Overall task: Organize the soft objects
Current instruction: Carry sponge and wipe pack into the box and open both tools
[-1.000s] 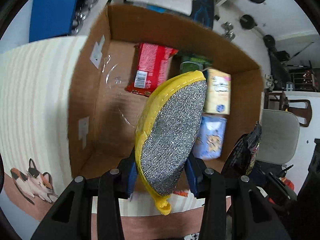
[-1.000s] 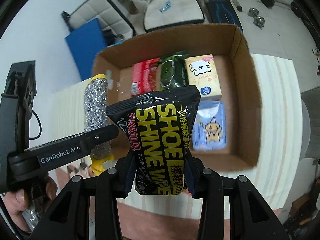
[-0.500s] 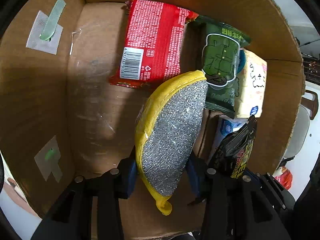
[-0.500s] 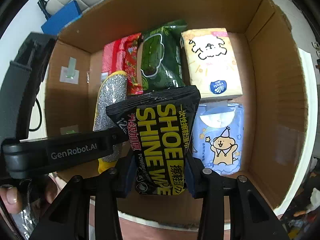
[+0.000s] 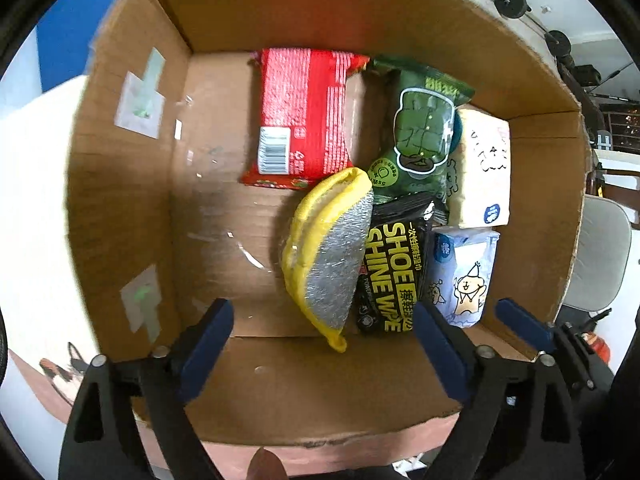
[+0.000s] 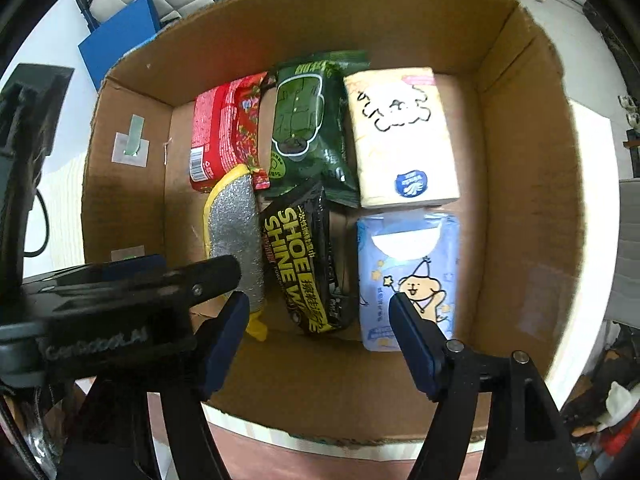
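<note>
A yellow-edged silver scouring pad [image 5: 328, 252] lies in the cardboard box [image 5: 120, 184], leaning on a black shoe-shine wipes pack [image 5: 394, 264]. My left gripper [image 5: 324, 344] hangs over them, its jaws opening, with nothing pressed between the blue pads [image 5: 208, 340]. My right gripper [image 6: 320, 340] is also above the box [image 6: 520, 160], jaws opening, apart from the wipes pack [image 6: 304, 264] and the pad [image 6: 236, 224] below. The left gripper's body [image 6: 120, 292] crosses the right wrist view at the left.
Inside the box also lie a red pack [image 5: 304, 116], a green pack [image 5: 420, 132], a cream tissue pack [image 5: 484, 168] and a blue tissue pack [image 5: 464, 276]. The box floor's left half [image 5: 216, 208] is bare. A blue panel [image 6: 120, 40] stands behind.
Both grippers came down into the box and opened. The scouring pad left the left gripper and the wipes pack left the right gripper; both now rest on the box floor.
</note>
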{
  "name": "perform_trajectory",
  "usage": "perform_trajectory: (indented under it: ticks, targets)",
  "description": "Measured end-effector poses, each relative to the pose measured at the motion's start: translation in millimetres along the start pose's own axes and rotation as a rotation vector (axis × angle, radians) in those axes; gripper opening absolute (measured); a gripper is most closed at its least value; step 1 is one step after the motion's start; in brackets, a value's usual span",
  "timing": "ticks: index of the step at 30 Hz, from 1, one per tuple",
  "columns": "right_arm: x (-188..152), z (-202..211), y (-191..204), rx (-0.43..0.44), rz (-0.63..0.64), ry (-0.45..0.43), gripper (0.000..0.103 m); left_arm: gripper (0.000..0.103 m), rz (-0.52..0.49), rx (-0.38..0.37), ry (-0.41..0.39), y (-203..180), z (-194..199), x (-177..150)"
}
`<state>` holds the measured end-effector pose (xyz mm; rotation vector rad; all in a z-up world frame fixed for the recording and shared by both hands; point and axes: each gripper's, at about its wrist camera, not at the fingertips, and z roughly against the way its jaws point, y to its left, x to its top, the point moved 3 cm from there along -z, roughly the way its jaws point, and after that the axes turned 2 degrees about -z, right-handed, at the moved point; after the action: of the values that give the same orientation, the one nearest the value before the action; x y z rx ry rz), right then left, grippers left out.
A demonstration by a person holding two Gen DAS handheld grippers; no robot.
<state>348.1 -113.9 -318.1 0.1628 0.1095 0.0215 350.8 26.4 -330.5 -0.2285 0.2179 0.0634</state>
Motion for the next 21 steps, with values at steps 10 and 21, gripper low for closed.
perform_trajectory:
  ticks: [10,21]
  targets:
    - [-18.3,43.4,-1.8,-0.033,0.015,-0.081,0.103,0.099,-0.06,0.107,-0.2,-10.7,61.2,-30.4]
    - [-36.4,71.5,2.9,-0.056,0.001,-0.155,0.103,0.099,-0.07,0.169,-0.337,-5.7,94.9,-51.7]
